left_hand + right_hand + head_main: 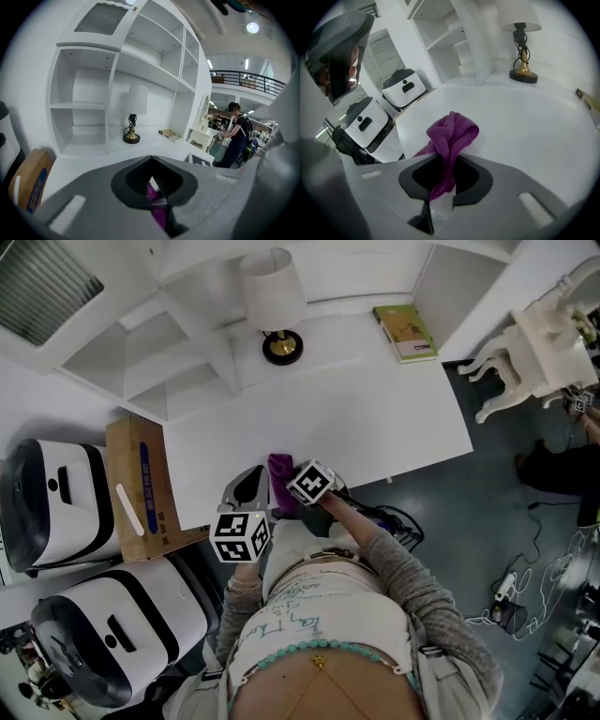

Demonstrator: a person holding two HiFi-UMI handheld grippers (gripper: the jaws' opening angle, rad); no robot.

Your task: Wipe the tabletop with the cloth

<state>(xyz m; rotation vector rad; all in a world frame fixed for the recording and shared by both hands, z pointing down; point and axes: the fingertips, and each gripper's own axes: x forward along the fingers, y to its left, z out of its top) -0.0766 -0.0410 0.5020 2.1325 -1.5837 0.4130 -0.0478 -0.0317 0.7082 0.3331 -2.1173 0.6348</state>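
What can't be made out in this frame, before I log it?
Head view: whether the cloth touches the tabletop; the right claw and its marker cube sit over it.
Head view: print on the book, too small.
Left gripper view: how much cloth the left claw holds; its body hides all but a purple sliver.
Left gripper view: what the distant person carries, too small.

Tabletop: white, flat.
Lamp: stands at the back edge.
Book: lies flat near the back right corner.
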